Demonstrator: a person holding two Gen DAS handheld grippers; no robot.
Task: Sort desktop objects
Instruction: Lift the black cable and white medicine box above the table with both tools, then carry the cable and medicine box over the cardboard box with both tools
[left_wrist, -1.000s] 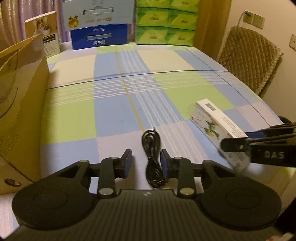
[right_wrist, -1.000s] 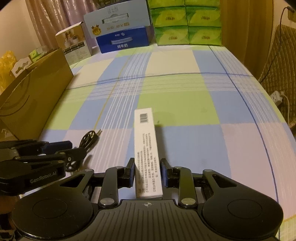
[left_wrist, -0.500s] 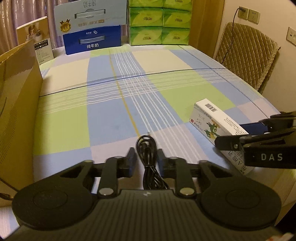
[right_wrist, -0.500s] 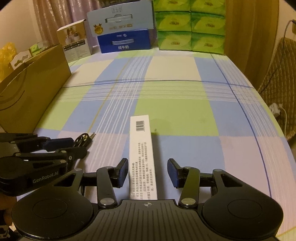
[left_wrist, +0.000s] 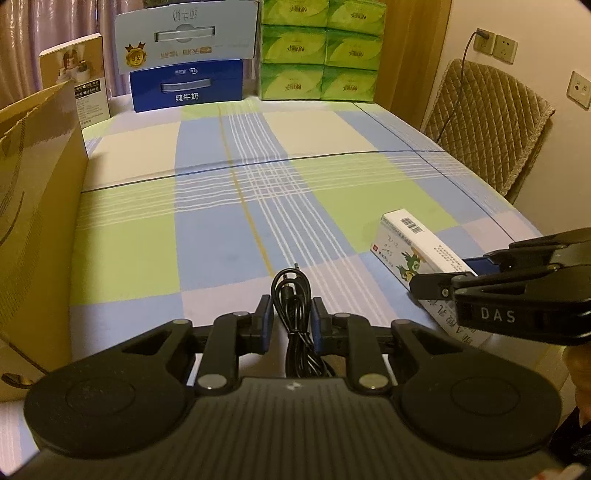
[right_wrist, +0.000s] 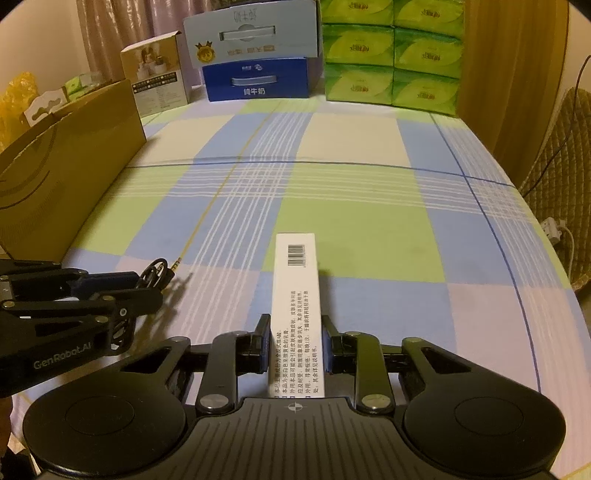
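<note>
- The step in hand looked like the pick-up: both grippers sat low at the near edge of the table (right_wrist: 354, 144), each lined up on its own item, with neither item visibly lifted.
- The left gripper (left_wrist: 289, 320) had its two blue pads either side of a coiled black cable (left_wrist: 291, 302), close to it; whether they pinched the coil or only flanked it could not be told.
- The cable lay near the near edge, left of centre, its plug tip pointing toward the far edge.
- The right gripper (right_wrist: 295, 343) had its pads drawn in against the long sides of a white carton (right_wrist: 297, 295), so it appeared clamped on the carton's near end.
- The carton stood on a narrow side, barcode end pointing away, just to the right of the cable and apart from it.
- A brown cardboard box (left_wrist: 37, 206) stood along the left edge, the likely place to drop things, though that was a guess.
- Milk cartons (right_wrist: 255, 79) and green tissue packs (right_wrist: 391, 59) lined the far edge.
- The next move would call for a firm close on the loose coil so no loop slipped out, then a straight lift of both items clear of the cloth before carrying them leftward.
- The carton, held at one end, could sag or twist, so a level wrist would help.
</note>
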